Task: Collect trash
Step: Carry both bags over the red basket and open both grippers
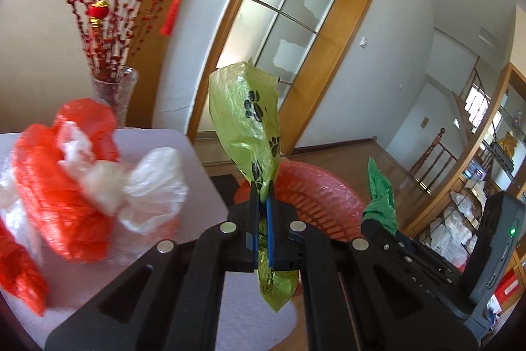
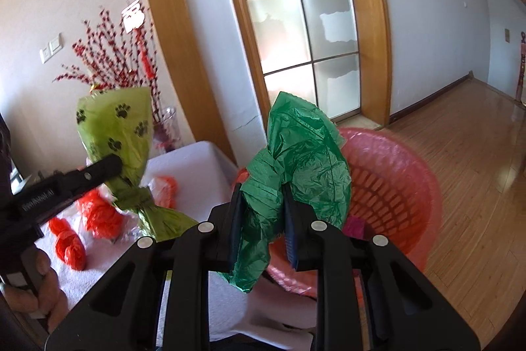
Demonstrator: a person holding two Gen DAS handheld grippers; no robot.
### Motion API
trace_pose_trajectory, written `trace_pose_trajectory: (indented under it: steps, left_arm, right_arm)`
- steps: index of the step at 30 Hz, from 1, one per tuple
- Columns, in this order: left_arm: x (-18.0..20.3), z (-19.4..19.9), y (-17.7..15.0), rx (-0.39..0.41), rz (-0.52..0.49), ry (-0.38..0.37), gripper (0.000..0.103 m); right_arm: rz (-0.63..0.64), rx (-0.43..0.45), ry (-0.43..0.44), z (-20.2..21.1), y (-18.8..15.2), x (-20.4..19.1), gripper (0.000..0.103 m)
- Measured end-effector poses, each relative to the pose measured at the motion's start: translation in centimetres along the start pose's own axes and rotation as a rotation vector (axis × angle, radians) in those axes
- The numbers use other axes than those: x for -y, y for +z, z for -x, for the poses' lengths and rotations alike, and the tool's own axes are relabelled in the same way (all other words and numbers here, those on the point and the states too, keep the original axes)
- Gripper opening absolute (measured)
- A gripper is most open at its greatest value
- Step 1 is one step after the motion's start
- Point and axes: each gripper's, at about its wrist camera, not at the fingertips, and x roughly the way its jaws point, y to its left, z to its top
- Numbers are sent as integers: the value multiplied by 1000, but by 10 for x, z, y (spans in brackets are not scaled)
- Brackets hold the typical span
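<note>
carrying two pieces at once: my left gripper (image 1: 262, 203) is clenched on the yellow-green paw-print bag (image 1: 245, 117), my right gripper (image 2: 262, 203) grasps the dark green bag (image 2: 305, 160), both near the pink basket (image 2: 394, 173). next i'd bring each over its rim and let go; red scraps (image 1: 62, 186) remain on the white table (image 1: 184, 150).

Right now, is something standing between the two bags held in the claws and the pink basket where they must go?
Nothing visible blocks them. The dark green bag in the right claw is right before the open pink basket; the paw-print bag in the left claw also faces it.
</note>
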Motion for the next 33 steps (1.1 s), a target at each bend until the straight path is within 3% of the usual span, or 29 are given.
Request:
trace_pose_trajectory:
  steps: [10,28,31,33]
  left_arm:
    - [40,-59,-2,-71,-58,-78,5]
    - [52,-96,-4,-98,-51,-115,5]
    - [55,-103,-7,-104,-54,-106,6]
    - [53,-110,-9,-119,-43,-100,11]
  right_arm:
    - [-58,39,-70,2,9,35,23]
    - [-129,51,-75,-15,14,60,23]
    - [-153,46,-59,-22,13,67,27]
    - [-170,41,-55,-25,12,71,32]
